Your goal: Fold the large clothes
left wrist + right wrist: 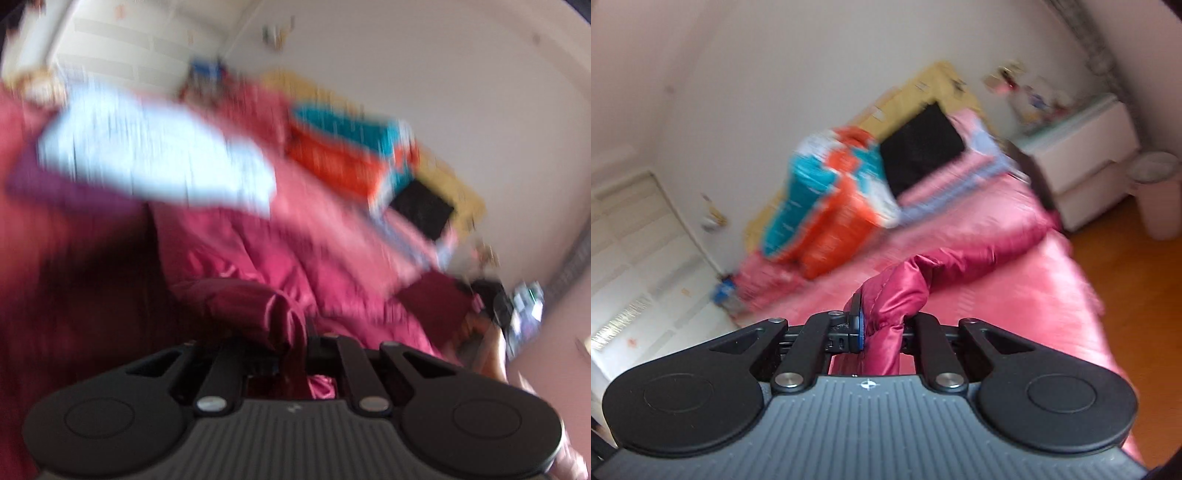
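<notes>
A shiny maroon padded jacket (258,266) is lifted over the pink bed (1015,295). My left gripper (291,350) is shut on a bunched fold of the jacket. My right gripper (882,332) is shut on another part of the same jacket (897,291), which trails off to the right across the bed. Its left finger pad (856,325) shows blue beside the cloth. Both views are blurred by motion. A light blue and purple garment (147,155) hangs at the upper left of the left wrist view.
A stack of folded clothes lies at the head of the bed: orange and teal (827,206), black (919,151), pink and lilac (964,170). A white bedside cabinet (1086,162) and a white bin (1156,192) stand on the wooden floor (1126,295) to the right.
</notes>
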`<state>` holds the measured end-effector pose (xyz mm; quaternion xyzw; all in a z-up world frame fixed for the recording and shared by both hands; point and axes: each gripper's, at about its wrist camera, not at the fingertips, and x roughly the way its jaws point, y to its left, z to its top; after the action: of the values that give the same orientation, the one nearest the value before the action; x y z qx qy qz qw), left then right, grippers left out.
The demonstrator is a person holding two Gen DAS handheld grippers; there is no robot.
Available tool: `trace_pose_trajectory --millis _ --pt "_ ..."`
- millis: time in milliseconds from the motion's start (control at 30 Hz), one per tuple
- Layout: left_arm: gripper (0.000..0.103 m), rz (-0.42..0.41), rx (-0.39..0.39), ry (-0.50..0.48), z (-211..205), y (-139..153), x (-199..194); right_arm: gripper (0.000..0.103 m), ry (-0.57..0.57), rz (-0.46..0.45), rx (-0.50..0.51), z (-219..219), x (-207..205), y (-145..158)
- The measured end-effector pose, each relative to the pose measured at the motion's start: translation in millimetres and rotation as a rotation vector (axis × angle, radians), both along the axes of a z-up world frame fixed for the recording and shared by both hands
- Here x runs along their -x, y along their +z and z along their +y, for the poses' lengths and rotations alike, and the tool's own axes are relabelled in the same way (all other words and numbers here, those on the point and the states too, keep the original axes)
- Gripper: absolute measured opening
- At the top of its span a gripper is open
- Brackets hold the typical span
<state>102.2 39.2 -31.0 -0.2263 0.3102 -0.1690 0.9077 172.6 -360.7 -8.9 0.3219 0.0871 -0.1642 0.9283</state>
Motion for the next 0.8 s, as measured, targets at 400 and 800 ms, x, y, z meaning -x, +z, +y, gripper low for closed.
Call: trace_pose_trajectory --millis 400,800 --pt "0.006 0.244 -0.013 -0.328 -56.8 -46.4 80.1 0.077 -0.02 0.215 -0.11 11.8 85.6 -68.9" --pt "0.006 0.216 -0.036 -0.421 -62.1 -35.8 118.2 0.103 0.099 0.155 -0.05 64.9 162.6 -14.1"
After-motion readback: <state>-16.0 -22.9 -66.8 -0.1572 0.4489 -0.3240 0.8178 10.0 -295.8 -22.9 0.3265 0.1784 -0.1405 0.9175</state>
